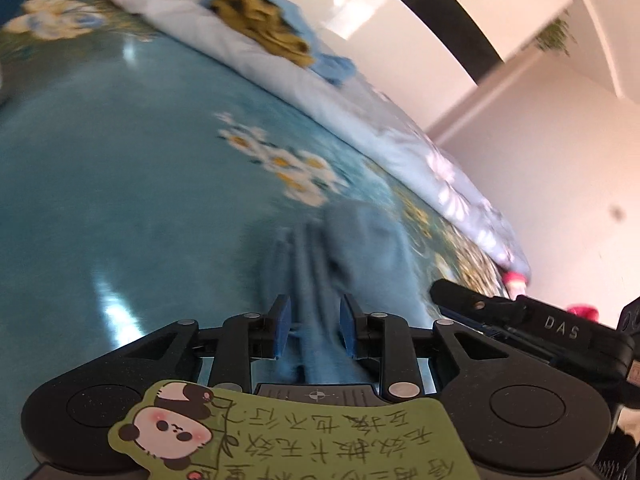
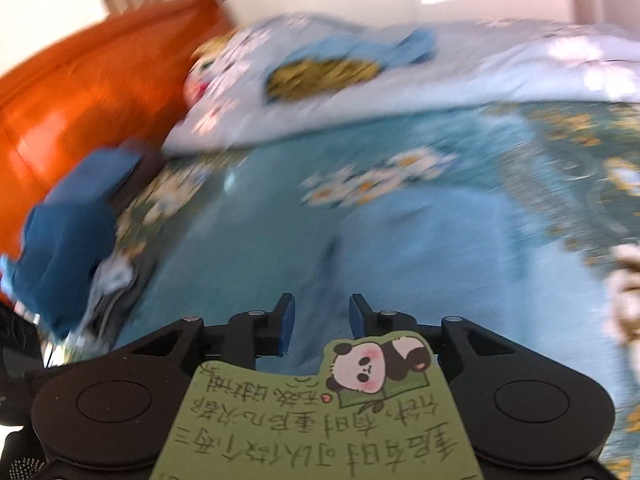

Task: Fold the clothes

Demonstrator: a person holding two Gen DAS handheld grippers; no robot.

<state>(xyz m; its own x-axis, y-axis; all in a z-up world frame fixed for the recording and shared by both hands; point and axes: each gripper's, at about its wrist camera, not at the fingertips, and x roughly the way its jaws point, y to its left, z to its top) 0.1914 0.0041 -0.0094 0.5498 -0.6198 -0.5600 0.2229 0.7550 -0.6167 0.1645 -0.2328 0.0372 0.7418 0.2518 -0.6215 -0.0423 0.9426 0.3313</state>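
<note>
Looking along your left gripper (image 1: 312, 326), its jaws stood apart around a bunched blue garment (image 1: 352, 256) on the teal floral bedsheet (image 1: 120, 168), pads not pressing. Your right gripper (image 2: 322, 322) was open over pale blue cloth (image 2: 440, 248). A white quilt (image 2: 480, 76) lay behind, dark blue clothes (image 2: 68, 232) at left.

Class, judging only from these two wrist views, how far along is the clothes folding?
Done: a dark blue pile sits by the orange headboard, seemingly set aside. In hand: the light blue garment lies bunched between the left tool's parted pads, not pinched; the right tool is open over it. Left: the yellow-and-blue clothing on the quilt.
</note>
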